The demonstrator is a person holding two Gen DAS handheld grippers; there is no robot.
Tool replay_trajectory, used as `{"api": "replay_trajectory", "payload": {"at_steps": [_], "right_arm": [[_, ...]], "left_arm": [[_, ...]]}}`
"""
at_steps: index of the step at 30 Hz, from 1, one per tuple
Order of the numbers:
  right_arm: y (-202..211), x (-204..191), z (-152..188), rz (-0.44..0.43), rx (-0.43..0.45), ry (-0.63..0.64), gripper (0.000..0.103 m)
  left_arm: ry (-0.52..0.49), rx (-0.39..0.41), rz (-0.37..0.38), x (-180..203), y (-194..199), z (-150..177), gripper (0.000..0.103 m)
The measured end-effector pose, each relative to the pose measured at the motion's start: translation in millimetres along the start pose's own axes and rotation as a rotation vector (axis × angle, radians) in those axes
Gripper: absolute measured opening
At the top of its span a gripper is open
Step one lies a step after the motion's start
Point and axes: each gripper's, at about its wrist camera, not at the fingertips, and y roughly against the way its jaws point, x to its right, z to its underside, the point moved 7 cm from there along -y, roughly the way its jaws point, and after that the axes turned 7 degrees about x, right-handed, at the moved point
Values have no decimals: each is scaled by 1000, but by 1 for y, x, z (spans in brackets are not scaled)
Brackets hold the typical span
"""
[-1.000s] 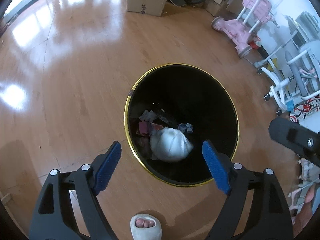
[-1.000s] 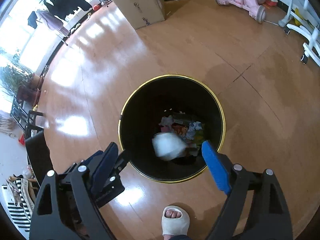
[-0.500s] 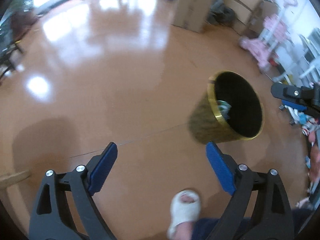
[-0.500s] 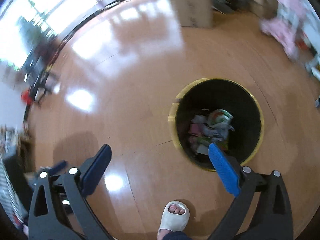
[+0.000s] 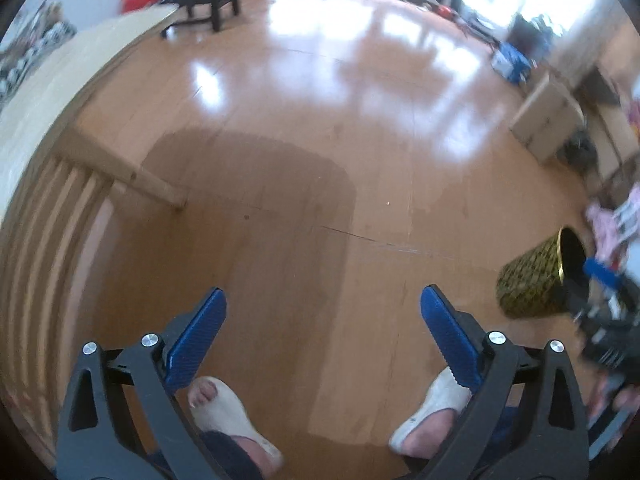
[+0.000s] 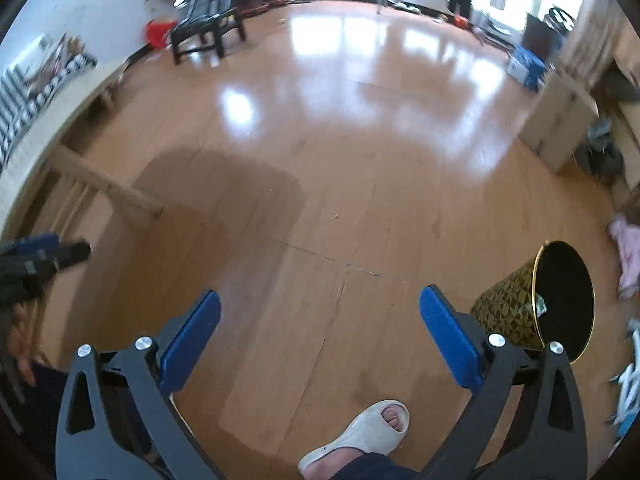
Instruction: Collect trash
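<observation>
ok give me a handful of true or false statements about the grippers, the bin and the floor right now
1. Both grippers are empty. True: the left gripper and the right gripper stand wide open over bare wooden floor, nothing between the blue pads.
2. The gold-patterned trash bin sits directly beneath the right gripper. False: it stands off to the right side of the right wrist view.
3. The bin is lined with a white bag. False: its inside looks black, with a gold rim.
4. A black chair stands at the far end of the room. True.
5. The person wears pale open-toe slippers. True.
</observation>
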Motion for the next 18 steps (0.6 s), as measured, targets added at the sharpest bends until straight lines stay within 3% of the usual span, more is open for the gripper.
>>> {"api": "replay_trajectory", "payload": {"at_steps": [4,8,12,18], "right_arm": [[-2,-20,15,-75,-42,-75,96],[-6,-26,18,-52,-34,-44,96],[-10,-22,19,-42,-30,-51,96],[-20,-8,26,-57,-71,-87,96]], "left_arm": [[-34,0,-14,-5,4,19,95],[-106,-38,-16,-1,-5,34,95],[-173,-48,-66,2,-22,42,95],[-141,-89,-34,9,-33,43,95]]}}
